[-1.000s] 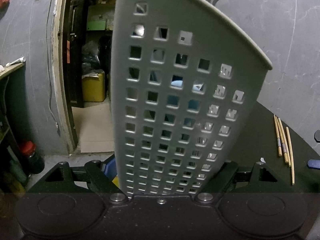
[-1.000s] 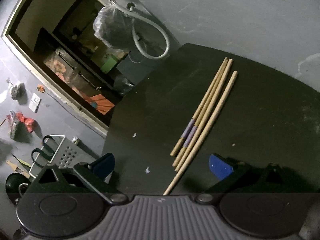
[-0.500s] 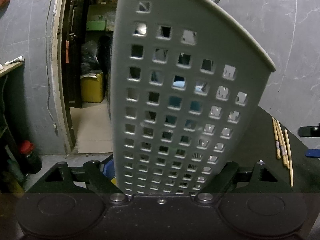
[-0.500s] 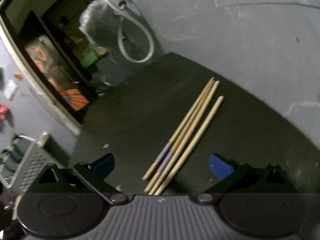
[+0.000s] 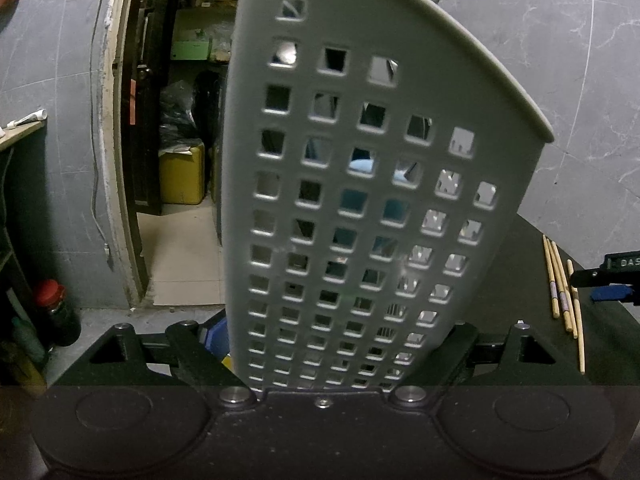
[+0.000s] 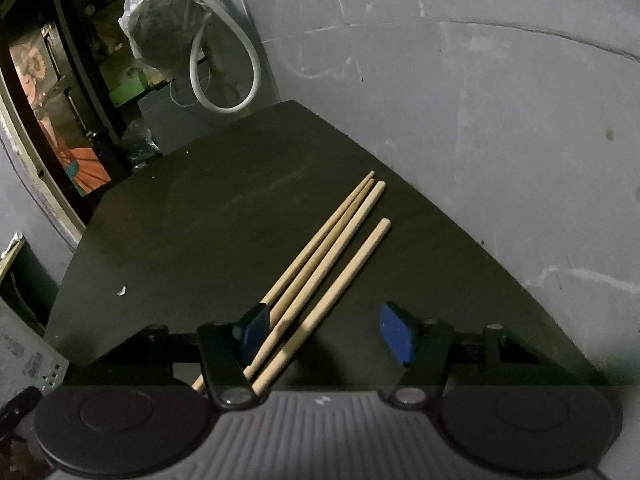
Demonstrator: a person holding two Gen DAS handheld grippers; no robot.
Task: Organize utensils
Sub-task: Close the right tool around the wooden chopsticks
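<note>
In the left wrist view a grey perforated utensil holder point(image 5: 360, 200) fills the middle, tilted slightly, with my left gripper point(image 5: 332, 344) shut on its lower part. Several wooden chopsticks point(image 6: 332, 248) lie side by side on the dark table point(image 6: 200, 220). Their near ends run between the jaws of my right gripper point(image 6: 325, 328). Its jaws are closing, and the left blue pad point(image 6: 256, 320) is against the sticks while the right pad point(image 6: 394, 332) stands clear of them. The same chopsticks point(image 5: 560, 292) and the right gripper point(image 5: 612, 280) show at the right edge of the left wrist view.
A grey wall runs behind the table. An open doorway point(image 5: 180, 160) with a yellow container point(image 5: 182, 178) is at the left, and a red-capped bottle point(image 5: 56, 312) stands on the floor. A white hose point(image 6: 224, 68) and a plastic bag point(image 6: 160, 20) hang beyond the table's far corner.
My right gripper has moved over the chopsticks' near ends, rolled, and narrowed its jaws around them. It has come further into the left wrist view. The holder stays held in place.
</note>
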